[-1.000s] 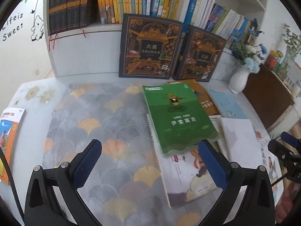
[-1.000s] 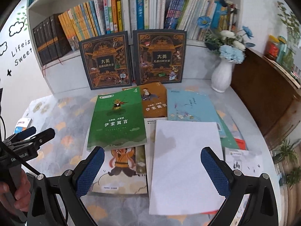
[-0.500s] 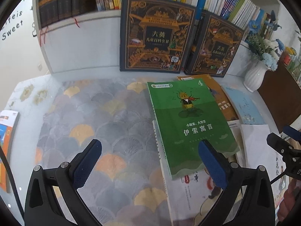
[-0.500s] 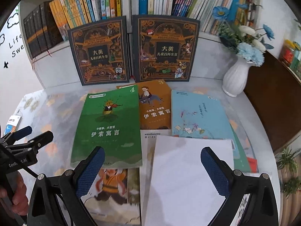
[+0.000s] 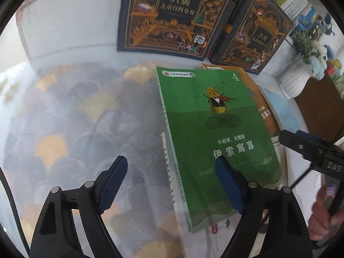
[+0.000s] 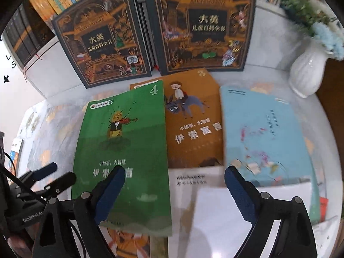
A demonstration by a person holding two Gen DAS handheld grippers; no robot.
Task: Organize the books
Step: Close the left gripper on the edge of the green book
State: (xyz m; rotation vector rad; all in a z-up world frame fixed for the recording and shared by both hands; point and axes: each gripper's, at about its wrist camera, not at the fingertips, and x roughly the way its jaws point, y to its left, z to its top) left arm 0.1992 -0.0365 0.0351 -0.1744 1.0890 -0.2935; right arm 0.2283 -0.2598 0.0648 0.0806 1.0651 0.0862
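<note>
- Closing both tools now: our left gripper [image 5: 172, 180] straddles the green book [image 5: 217, 142] along its spine edge, our right gripper [image 6: 174, 182] straddles its other long edge; neither has a pad pressing yet.
- We should pinch the edges squarely so the thin cover does not buckle.
- It lies flat atop the spread pile, long axis running toward the propped dark volumes [image 6: 103, 45], title end nearest us.

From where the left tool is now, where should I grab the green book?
Take the green book by its left long edge, coming from the bare mat side. That edge overhangs the books beneath and faces open space; the other sides border neighbouring books.
</note>
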